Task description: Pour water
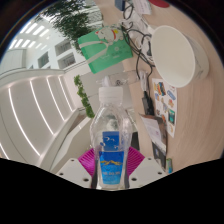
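Observation:
A clear plastic water bottle [111, 135] with a white cap and a blue label stands upright between my gripper's [112, 160] two fingers. Both magenta pads [90, 160] press against the bottle's sides at label height, so the gripper is shut on it. The bottle is lifted well above the floor, and the view looks steeply down. Its base is hidden below the fingers.
A round white table [181, 52] is beyond the bottle to the right, with cables and papers beside it. A green bag or box [100, 45] lies farther ahead. White curved railings or bench slats [45, 100] fill the left side.

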The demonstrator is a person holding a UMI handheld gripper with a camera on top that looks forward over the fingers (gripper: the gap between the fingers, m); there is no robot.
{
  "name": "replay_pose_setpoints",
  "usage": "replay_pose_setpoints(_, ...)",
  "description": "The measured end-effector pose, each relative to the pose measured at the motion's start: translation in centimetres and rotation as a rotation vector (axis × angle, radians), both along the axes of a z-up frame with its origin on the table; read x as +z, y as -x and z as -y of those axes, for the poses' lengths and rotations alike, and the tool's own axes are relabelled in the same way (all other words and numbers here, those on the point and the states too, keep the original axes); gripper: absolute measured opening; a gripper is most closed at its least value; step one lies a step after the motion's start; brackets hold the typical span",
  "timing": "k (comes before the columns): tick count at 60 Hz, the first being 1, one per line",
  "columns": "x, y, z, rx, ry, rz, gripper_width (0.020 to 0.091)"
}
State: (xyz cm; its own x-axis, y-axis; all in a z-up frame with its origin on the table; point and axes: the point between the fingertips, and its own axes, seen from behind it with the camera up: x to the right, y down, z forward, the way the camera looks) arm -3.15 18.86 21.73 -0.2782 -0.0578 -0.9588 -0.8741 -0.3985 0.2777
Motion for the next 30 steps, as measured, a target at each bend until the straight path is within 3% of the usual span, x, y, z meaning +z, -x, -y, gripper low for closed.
replay_pose_setpoints(13, 1.3, -6.2, 3.0, -0.047, -0.027, -0.55, 0.0362)
replay_pose_setpoints(16, 1.6, -6.2, 1.2, -0.068, 0.001, -0.579, 0.0362)
replay_pose_setpoints(26, 1.8, -5.7, 1.6, -0.027, 0.011, -0.547, 0.0362)
replay_pose_setpoints(30, 1.6, -4.6, 3.6, 0.055, -0.058, -0.38, 0.0363)
